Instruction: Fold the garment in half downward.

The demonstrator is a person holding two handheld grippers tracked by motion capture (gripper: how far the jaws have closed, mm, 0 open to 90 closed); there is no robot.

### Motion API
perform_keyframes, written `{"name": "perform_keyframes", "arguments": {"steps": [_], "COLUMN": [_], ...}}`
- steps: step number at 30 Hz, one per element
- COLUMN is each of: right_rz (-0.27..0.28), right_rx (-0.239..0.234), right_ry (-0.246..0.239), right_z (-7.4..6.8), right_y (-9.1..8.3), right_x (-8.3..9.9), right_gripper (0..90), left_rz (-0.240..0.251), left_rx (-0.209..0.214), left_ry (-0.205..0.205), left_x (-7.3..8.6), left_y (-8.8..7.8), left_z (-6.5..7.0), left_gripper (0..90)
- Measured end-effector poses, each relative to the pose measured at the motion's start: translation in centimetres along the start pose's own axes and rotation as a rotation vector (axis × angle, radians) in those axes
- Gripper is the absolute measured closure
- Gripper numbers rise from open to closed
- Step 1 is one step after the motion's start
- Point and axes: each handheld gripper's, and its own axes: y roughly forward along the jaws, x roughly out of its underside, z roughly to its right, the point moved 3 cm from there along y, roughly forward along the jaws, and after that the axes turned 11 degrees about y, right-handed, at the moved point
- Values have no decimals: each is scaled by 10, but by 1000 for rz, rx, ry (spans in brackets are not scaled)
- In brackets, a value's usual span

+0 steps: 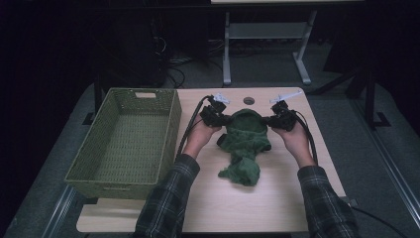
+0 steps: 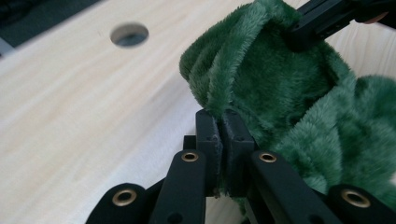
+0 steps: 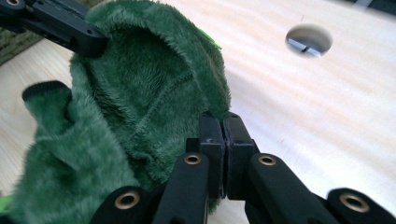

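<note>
A fuzzy dark green garment (image 1: 245, 144) hangs between the two grippers above the light wooden table (image 1: 277, 198), its lower part bunched on the tabletop. My left gripper (image 1: 221, 119) is shut on the garment's left upper edge; in the left gripper view its jaws (image 2: 222, 116) pinch a fold of green plush (image 2: 280, 88). My right gripper (image 1: 270, 121) is shut on the right upper edge, its jaws (image 3: 223, 120) clamped on the fleece (image 3: 140, 102). Each gripper view also shows the other gripper's black jaw at the far edge of the cloth.
An olive woven basket (image 1: 171, 124) stands on the table's left side with nothing in it. A round cable hole (image 1: 248, 100) lies in the tabletop behind the garment. Beyond the table are desk legs (image 1: 227, 54) and dark floor.
</note>
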Motion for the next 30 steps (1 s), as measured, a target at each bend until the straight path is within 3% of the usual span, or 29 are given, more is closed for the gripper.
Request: {"name": "perform_keyframes", "arguments": {"steps": [4, 8, 11, 17, 23, 28, 30], "right_rz": [33, 47, 53, 75, 98, 96, 104], "right_rx": [-3, -20, -25, -62, -84, -113, -121], "right_ry": [-11, -28, -64, -85, -111, -120, -127], "right_z": [-4, -12, -19, -28, -39, -49, -52], "right_y": [-12, -20, -24, -35, -48, -55, -56], "right_x": [-11, -10, -1, 23, 44, 63, 71], "right_gripper": [883, 882, 882, 882, 881, 879, 878], "left_rz": [31, 40, 60, 70, 110, 144, 133], "left_rx": [-7, -1, 8, 26, 43, 59, 56], "left_ry": [0, 13, 16, 40, 30, 52, 75], "left_x": [-8, -8, -5, 5, 19, 27, 31], "left_y": [-14, -23, -30, -39, -45, -54, -56], "left_z": [0, 9, 19, 44, 65, 81, 86], "left_gripper": [861, 858, 858, 853, 853, 853, 853]}}
